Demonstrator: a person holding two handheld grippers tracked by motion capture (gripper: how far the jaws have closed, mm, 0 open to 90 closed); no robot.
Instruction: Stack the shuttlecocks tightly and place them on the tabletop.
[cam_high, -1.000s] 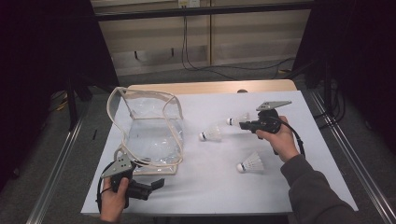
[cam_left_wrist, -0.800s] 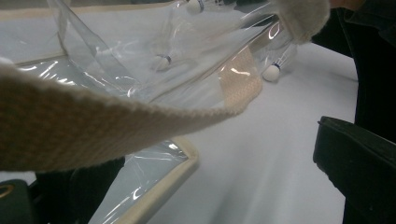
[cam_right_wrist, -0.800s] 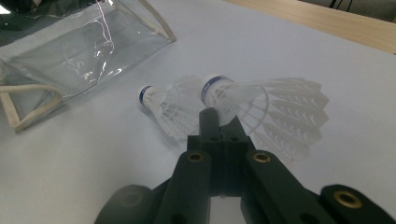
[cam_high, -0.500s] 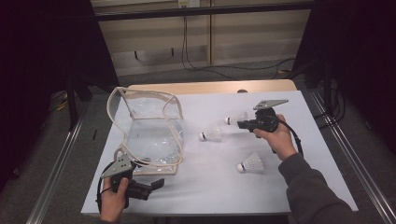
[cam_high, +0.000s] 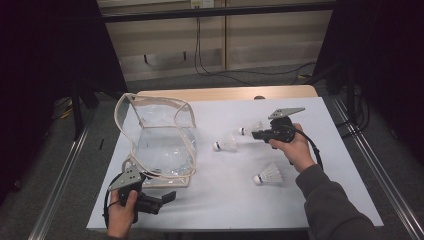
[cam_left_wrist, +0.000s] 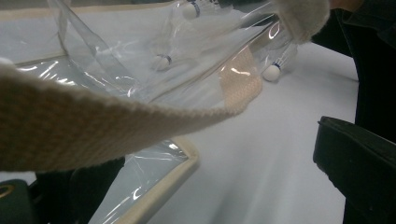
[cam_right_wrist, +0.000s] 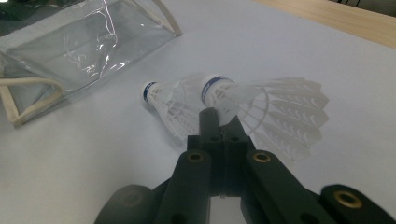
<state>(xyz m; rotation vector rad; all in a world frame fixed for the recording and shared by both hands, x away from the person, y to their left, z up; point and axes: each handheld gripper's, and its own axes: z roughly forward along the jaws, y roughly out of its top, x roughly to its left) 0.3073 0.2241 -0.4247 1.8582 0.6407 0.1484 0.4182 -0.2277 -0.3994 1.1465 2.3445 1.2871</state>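
Landmark: the clear bag (cam_high: 162, 145), standing open at the table's left part.
Right gripper (cam_high: 256, 134): jaws pinched together on the held shuttlecock (cam_right_wrist: 261, 109), clamping its feather skirt just behind the cork.
Held shuttlecock, place: right of the bag, well apart from it, lifted off the white table (cam_high: 240, 195).
Held shuttlecock, axis: roughly level; cork toward the bag, feathers flaring away from it.
Second shuttlecock (cam_high: 225, 143): between bag and held one, cork also toward the bag.
Third shuttlecock (cam_high: 267, 175): farther right, nearer the person.
Left gripper (cam_high: 167, 196): at the bag's near edge, jaws apart with the bag's woven strap (cam_left_wrist: 93, 126) between them; whether a pad touches it I cannot tell.
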